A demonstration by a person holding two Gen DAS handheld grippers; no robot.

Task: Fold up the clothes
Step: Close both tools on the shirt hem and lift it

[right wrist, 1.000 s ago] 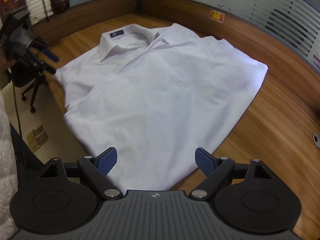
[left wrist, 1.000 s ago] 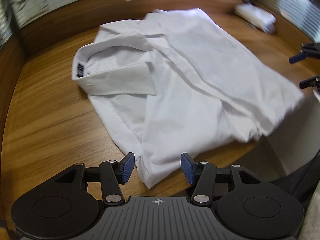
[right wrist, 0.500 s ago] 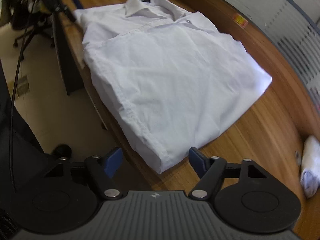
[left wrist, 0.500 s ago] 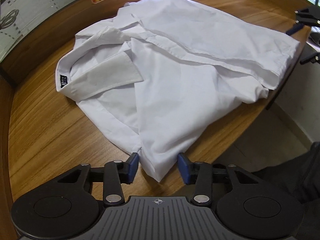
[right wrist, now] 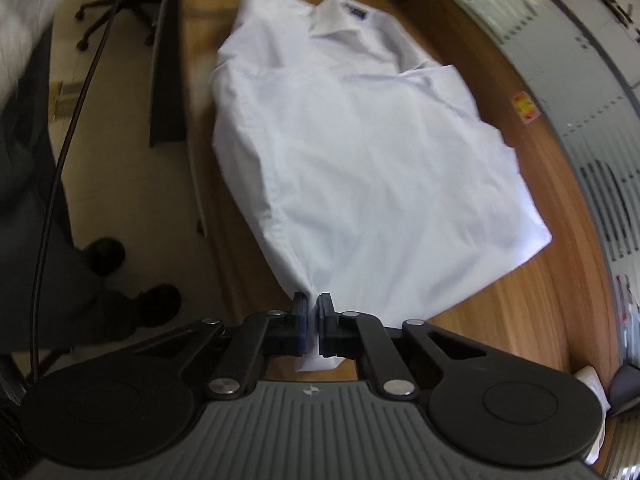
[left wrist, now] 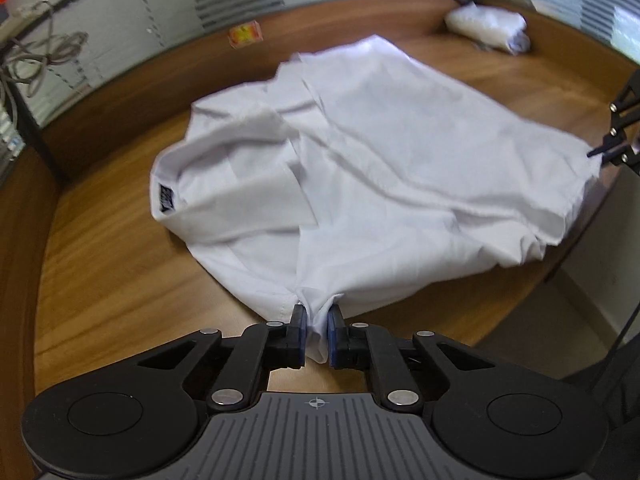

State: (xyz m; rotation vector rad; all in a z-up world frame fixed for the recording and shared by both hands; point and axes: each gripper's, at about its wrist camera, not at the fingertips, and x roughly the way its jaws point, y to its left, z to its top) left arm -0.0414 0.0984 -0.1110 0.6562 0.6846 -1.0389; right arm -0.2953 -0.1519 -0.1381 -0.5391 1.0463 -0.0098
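Note:
A white collared shirt (left wrist: pixel 400 168) lies spread on the wooden table (left wrist: pixel 120 280), its collar (left wrist: pixel 224 200) to the left in the left wrist view. My left gripper (left wrist: pixel 316 316) is closing, and its blue pads pinch a bunched corner of the shirt near the shoulder. In the right wrist view the shirt (right wrist: pixel 360 168) runs away from me, collar at the far end. My right gripper (right wrist: pixel 313 304) is closing to a thin gap, pinching the near hem corner at the table's edge. The right gripper (left wrist: pixel 612 148) also shows at the shirt's far right corner.
A folded white cloth bundle (left wrist: pixel 486 26) sits at the table's far right corner. An orange sticker (left wrist: pixel 245 34) marks the raised back rim. To the left of the table edge (right wrist: pixel 196 184) are the floor, a person's shoes (right wrist: pixel 156 304) and an office chair (right wrist: pixel 116 16).
Both grippers went from open to pinched on the shirt, left at the shoulder corner, right at the hem corner. The right view rolled and shifted along the table edge.

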